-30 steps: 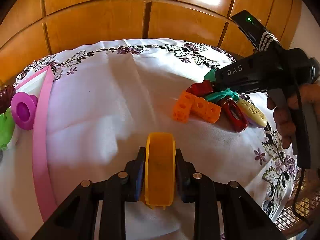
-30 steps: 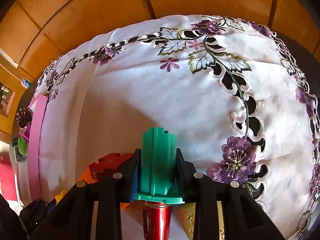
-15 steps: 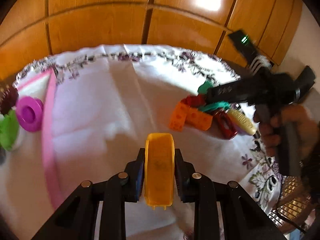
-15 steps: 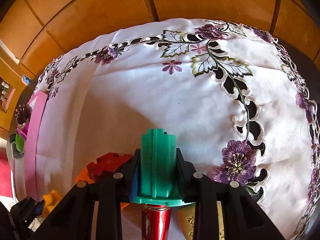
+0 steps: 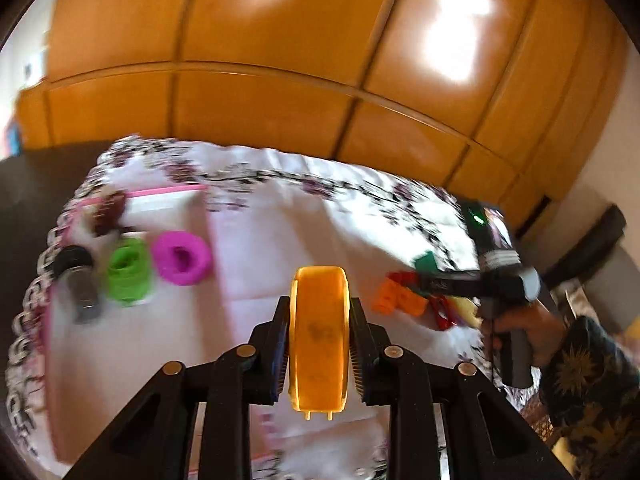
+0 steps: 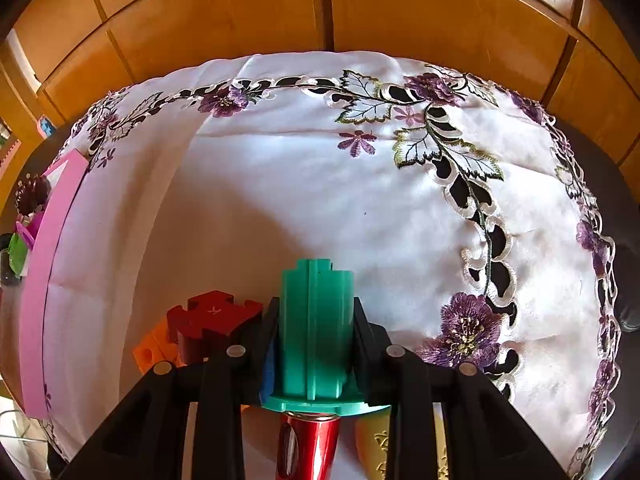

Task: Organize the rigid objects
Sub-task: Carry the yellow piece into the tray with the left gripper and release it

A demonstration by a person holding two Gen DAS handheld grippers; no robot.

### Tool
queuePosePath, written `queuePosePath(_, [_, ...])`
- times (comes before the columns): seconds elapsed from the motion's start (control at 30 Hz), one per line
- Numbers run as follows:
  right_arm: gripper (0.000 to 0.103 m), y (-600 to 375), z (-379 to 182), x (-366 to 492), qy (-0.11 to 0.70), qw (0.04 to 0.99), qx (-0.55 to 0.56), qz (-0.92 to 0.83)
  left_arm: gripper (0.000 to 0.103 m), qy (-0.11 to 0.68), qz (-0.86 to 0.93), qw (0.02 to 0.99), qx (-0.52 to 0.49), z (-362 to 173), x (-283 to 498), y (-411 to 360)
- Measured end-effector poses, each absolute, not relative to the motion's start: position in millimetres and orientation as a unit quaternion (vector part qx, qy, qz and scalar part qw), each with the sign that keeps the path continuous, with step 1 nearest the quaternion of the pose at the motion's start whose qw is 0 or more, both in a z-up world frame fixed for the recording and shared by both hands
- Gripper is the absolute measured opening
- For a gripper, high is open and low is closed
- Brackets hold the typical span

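Note:
My left gripper [image 5: 319,312] is shut on a yellow-orange plastic piece [image 5: 319,336], held above the white tablecloth. A pink-edged tray [image 5: 168,194] lies at the left with a magenta ring [image 5: 182,257], a green ring [image 5: 129,272] and a dark jar [image 5: 78,282] on it. My right gripper [image 6: 316,312] is shut on a green ribbed piece [image 6: 316,320], just above a pile: a dark red block [image 6: 208,318], an orange brick [image 6: 154,350], a shiny red piece [image 6: 308,446] and a yellow piece [image 6: 374,446]. The left wrist view shows the right gripper's body [image 5: 476,280] over that pile [image 5: 400,300].
An embroidered white tablecloth [image 6: 320,200] with purple flowers covers a dark table. Wooden cupboard panels [image 5: 280,80] stand behind it. A hand and patterned sleeve [image 5: 576,364] hold the right gripper at the table's right edge. The pink tray edge [image 6: 48,272] shows at the far left.
My left gripper has risen and swung left with the yellow piece, so the tray's rings and jar came into view. The right gripper stayed over the pile with the green piece.

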State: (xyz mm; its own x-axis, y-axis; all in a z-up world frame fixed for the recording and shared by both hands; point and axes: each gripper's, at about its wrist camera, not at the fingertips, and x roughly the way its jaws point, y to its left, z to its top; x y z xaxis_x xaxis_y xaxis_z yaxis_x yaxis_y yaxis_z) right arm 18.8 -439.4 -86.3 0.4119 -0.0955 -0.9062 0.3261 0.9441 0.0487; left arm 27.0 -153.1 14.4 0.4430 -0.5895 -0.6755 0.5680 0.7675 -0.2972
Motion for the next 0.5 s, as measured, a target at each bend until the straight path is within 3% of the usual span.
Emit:
queuePosePath(0.27, [0.03, -437.0, -84.2, 21.1, 0.53, 0.833, 0.092, -0.129, 0.026, 0.474, -0.257, 0.841, -0.042, -25.3, 71.4, -91.1])
queuePosePath(0.5, [0.03, -434.0, -83.6, 22.1, 0.531, 0.834, 0.075, -0.131, 0.026, 0.496, -0.25, 0.829, -0.064, -46.1, 93.1, -104.6])
